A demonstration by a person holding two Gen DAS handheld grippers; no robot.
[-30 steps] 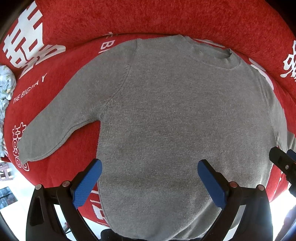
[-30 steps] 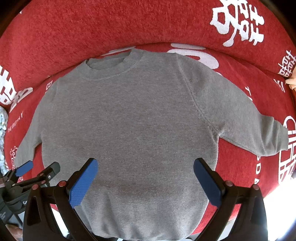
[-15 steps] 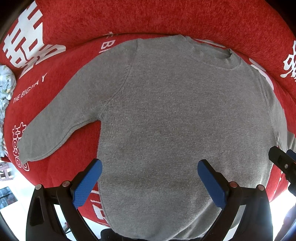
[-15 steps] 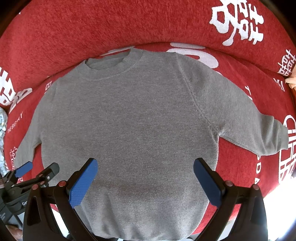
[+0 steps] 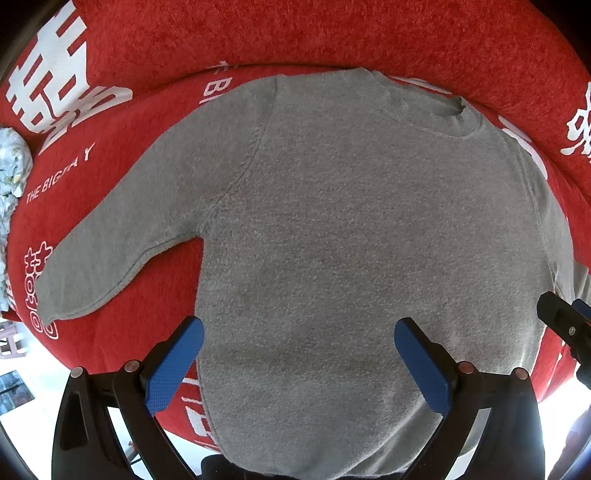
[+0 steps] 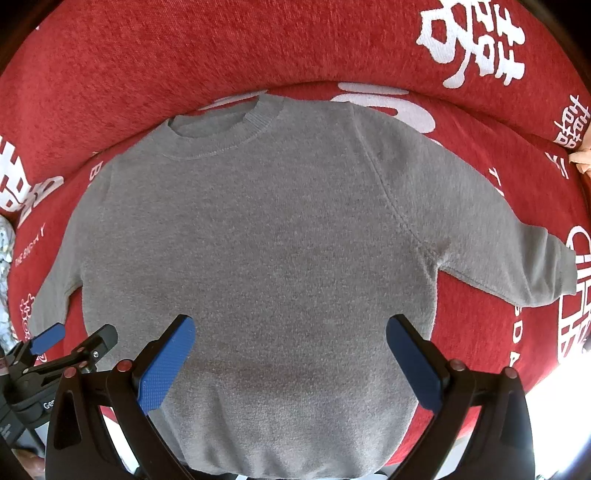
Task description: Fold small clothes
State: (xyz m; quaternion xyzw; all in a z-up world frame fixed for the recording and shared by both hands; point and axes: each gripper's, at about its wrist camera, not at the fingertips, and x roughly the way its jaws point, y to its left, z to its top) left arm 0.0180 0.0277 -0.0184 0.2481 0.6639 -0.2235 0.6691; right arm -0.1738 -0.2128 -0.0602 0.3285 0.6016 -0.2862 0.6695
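Grey knit child's sweater lies flat, face up, filling mid-frame on red sofa cover with white lettering, sleeves out, collar toward top. Left hand-held gripper and right hand-held gripper spread, empty, above hem. No fold yet. Likely next: pinch a sleeve cuff, bring inward.

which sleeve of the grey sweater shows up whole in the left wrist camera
The sleeve stretched out toward the left edge, visible down to its cuff. The other sleeve runs off the right edge.
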